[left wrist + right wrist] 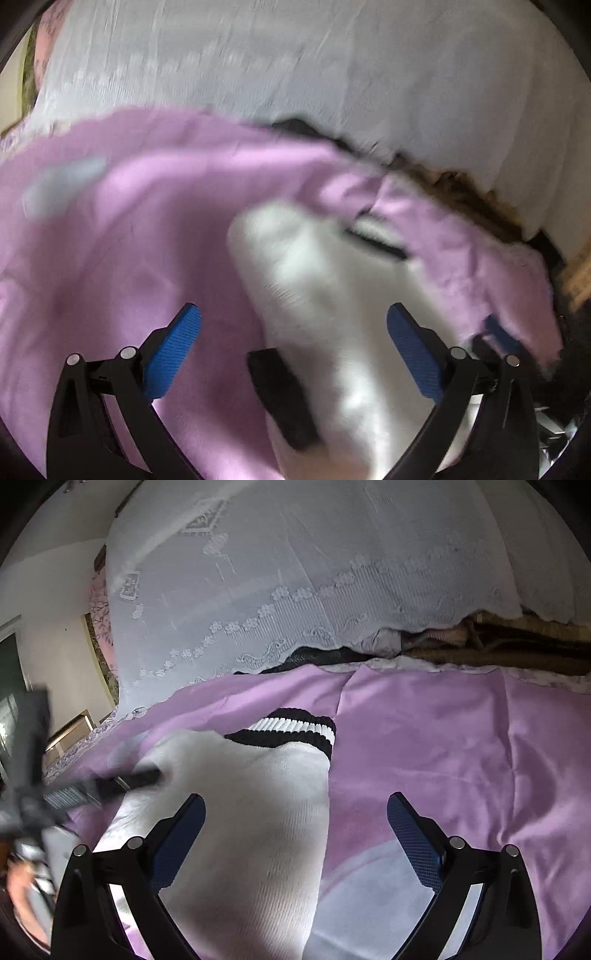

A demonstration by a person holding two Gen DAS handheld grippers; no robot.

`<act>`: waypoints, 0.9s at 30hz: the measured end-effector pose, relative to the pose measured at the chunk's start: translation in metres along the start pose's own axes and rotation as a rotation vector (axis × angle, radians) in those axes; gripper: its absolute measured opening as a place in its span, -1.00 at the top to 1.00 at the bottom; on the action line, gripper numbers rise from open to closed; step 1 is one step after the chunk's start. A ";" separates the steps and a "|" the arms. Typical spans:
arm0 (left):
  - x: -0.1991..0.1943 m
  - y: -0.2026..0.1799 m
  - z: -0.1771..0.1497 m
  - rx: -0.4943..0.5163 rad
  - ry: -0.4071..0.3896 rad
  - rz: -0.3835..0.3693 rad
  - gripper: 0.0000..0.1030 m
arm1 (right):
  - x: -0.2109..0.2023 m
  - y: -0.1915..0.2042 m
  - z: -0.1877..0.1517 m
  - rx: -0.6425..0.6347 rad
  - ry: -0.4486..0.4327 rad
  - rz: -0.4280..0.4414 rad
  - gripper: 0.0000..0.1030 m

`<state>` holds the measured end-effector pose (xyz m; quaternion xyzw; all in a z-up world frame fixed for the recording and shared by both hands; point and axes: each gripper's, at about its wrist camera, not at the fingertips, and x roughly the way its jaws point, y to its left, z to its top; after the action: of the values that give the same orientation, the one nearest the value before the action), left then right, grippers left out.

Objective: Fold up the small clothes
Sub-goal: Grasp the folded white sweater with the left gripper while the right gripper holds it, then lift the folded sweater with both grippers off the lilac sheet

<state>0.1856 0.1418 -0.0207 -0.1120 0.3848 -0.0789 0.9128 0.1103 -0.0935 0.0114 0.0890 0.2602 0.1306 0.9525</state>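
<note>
Right wrist view, right tool (295,834) wide over white sock (240,812), purple sheet (443,746), left tool (293,347) wide

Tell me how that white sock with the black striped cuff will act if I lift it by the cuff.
The white sock is ribbed knit lying limp on the purple sheet, so it will likely droop. It looks light, probably no strain for the right tool, whose fingers stand open. The smooth sheet may let it slide rather than bunch.

The sock (240,812) lies on the sheet (461,757), cuff farthest away; behind the sheet hangs a curtain (314,572), apparently just touching it.
</note>
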 end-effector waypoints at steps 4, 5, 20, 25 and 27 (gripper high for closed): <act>0.024 0.028 -0.007 -0.113 0.074 -0.088 -0.92 | 0.062 -0.013 0.003 0.032 0.245 0.011 -0.93; 0.022 0.025 -0.008 -0.098 0.071 -0.071 -0.92 | 0.079 -0.026 0.000 0.101 0.324 0.084 -0.93; -0.005 0.024 -0.030 -0.079 0.045 -0.104 -0.91 | 0.048 -0.035 -0.010 0.122 0.270 0.120 -0.93; -0.028 0.027 -0.048 -0.086 0.032 -0.122 -0.91 | 0.016 -0.036 -0.024 0.112 0.252 0.102 -0.93; -0.041 0.027 -0.054 -0.088 0.007 -0.145 -0.91 | -0.007 -0.036 -0.028 0.092 0.183 0.059 -0.93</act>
<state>0.1195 0.1694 -0.0365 -0.1795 0.3820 -0.1283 0.8974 0.0974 -0.1268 -0.0174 0.1280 0.3493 0.1540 0.9154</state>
